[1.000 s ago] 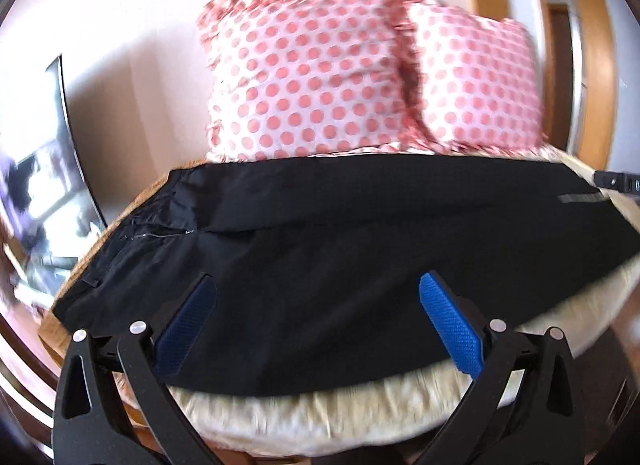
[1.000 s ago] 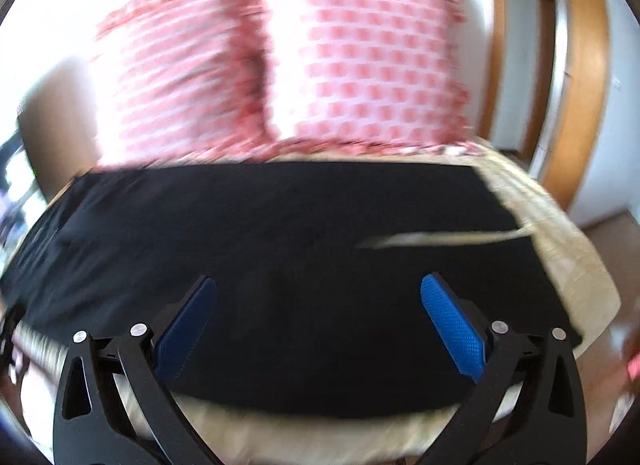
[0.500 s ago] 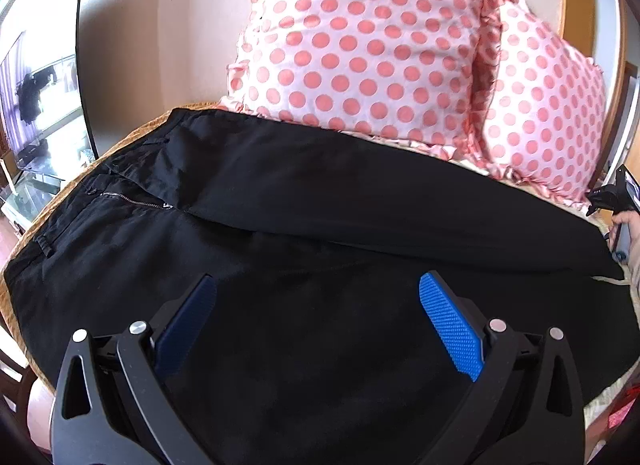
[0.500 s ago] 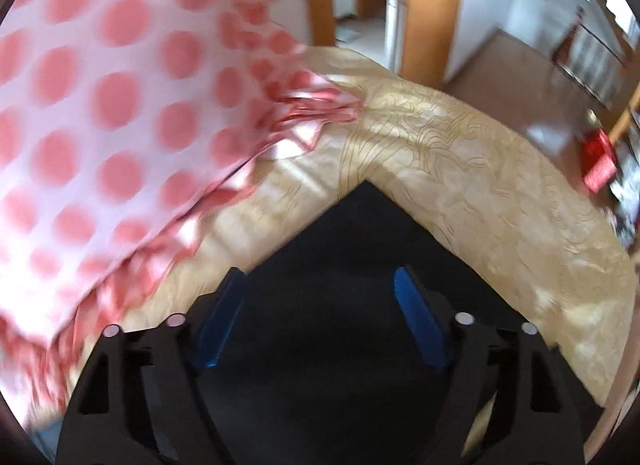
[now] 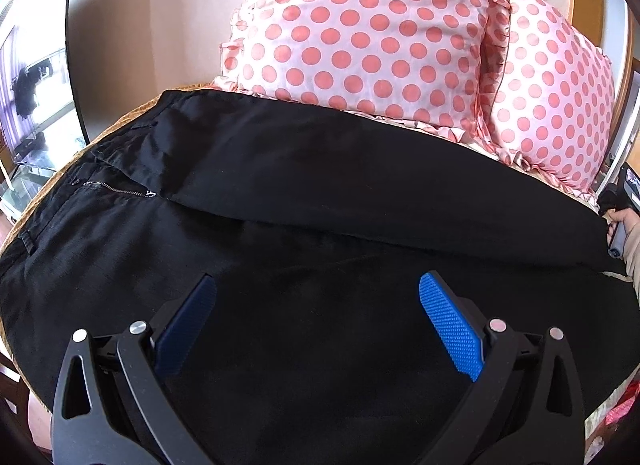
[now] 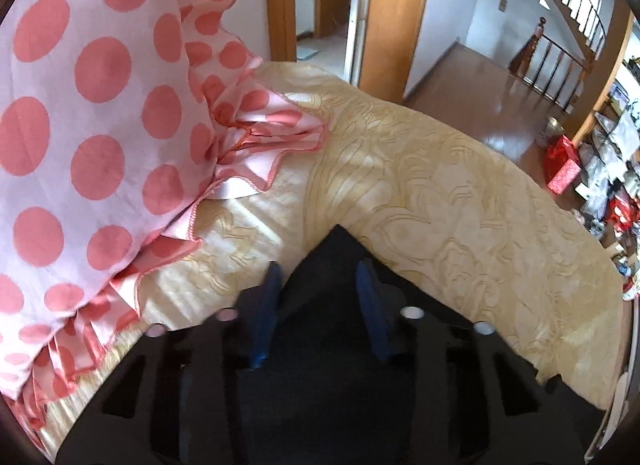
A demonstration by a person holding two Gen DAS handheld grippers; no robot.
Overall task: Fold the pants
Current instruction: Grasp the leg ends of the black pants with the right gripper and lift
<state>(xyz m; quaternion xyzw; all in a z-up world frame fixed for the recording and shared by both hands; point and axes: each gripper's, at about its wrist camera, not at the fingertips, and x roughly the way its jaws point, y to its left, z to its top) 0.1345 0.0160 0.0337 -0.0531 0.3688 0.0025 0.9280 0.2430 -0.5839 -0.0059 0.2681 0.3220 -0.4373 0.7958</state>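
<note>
Right wrist: gold bedspread (image 6: 460, 193), black pants (image 5: 320, 193), polka-dot pillows (image 5: 360, 25), left tongs (image 5: 316, 297) released, right tongs (image 6: 318, 289) half-closed, grip unclear.

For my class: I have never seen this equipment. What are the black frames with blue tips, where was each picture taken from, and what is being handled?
They are hand-held grippers, each with a camera looking along its two fingers. The left gripper is wide open above black pants spread on a bed, with polka-dot pillows behind. The right gripper, its blue pads closer together, sits at the pants' leg end on the gold bedspread; whether it grips is unclear.
</note>
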